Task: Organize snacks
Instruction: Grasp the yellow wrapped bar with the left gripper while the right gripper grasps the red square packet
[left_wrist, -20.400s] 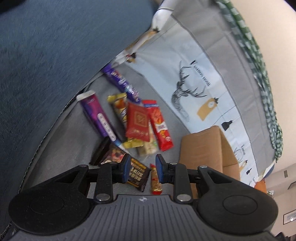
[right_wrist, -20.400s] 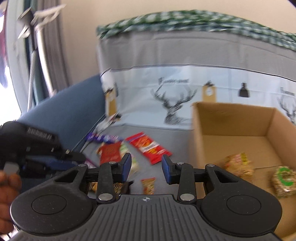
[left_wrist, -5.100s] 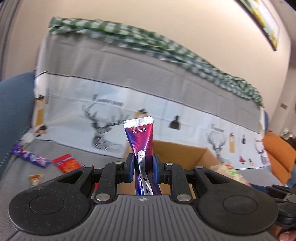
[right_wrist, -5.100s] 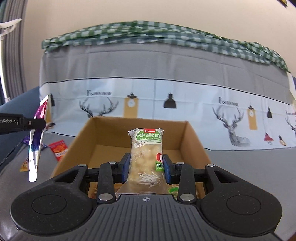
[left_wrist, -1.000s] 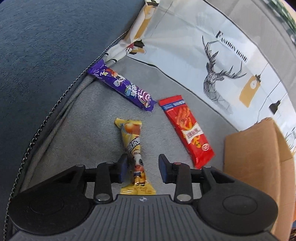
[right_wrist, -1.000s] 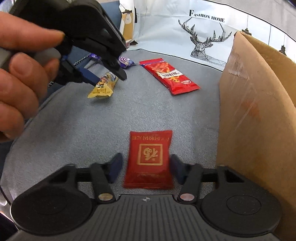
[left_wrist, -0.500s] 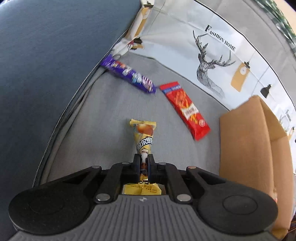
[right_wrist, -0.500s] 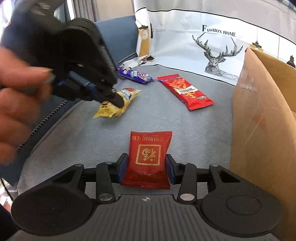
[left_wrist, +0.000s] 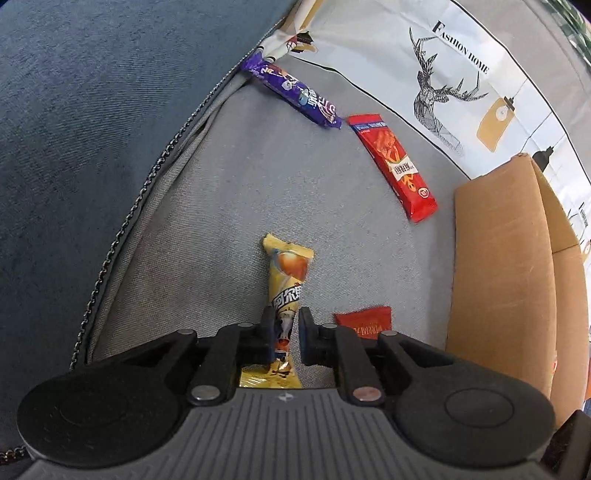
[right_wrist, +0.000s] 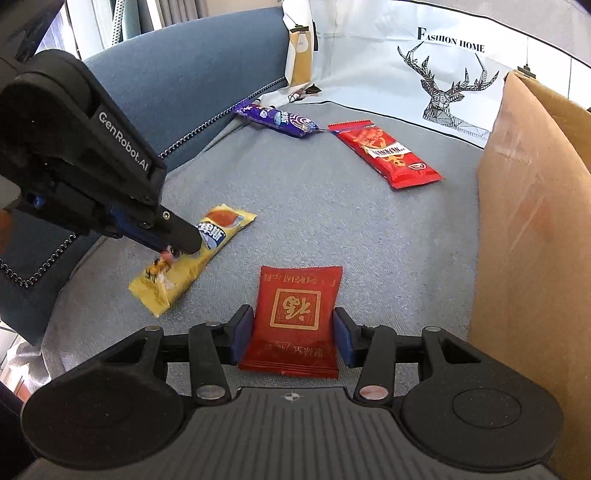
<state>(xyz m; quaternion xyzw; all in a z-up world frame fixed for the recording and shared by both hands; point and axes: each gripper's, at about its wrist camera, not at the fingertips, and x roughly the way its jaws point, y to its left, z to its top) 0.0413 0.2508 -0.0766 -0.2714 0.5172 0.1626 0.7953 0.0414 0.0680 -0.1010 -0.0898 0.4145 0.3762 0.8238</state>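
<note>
In the left wrist view, the left claw (left_wrist: 284, 321) points steeply down at the grey sofa seat (left_wrist: 221, 221). Its pads are pinched on the waist of a yellow snack packet (left_wrist: 288, 273), which is squeezed narrower there than above. The jaws have just been easing apart a little, with the wrapper between them. The packet carries Chinese characters and a picture of a round brown sweet. Farther off lie a purple bar (left_wrist: 295, 96) against the blue cushion (left_wrist: 92, 110) and, just beside its end, a long red packet (left_wrist: 397, 166) with a white label panel whose print is too small to read. At the right stands a cardboard box (left_wrist: 498, 258), and a corner of a red square packet (left_wrist: 364, 323) shows beside the claw. The pale cover (left_wrist: 406, 48) behind has a line-drawn deer and reads "FASHION HOME". In the right wrist view, the right claw (right_wrist: 293, 332) is clamped on the two side edges of the red square packet (right_wrist: 295, 314), which lies on the seat near the box (right_wrist: 535, 240). Its gold-framed emblem and gold Chinese characters appear upside down. To the left, the left claw (right_wrist: 177, 247), marked "GenRobot.AI", grips the yellow packet (right_wrist: 218, 232). The purple bar (right_wrist: 277, 120), the long red packet (right_wrist: 384, 151) and the "FASHION HOME" deer print (right_wrist: 447, 85) lie beyond.
</note>
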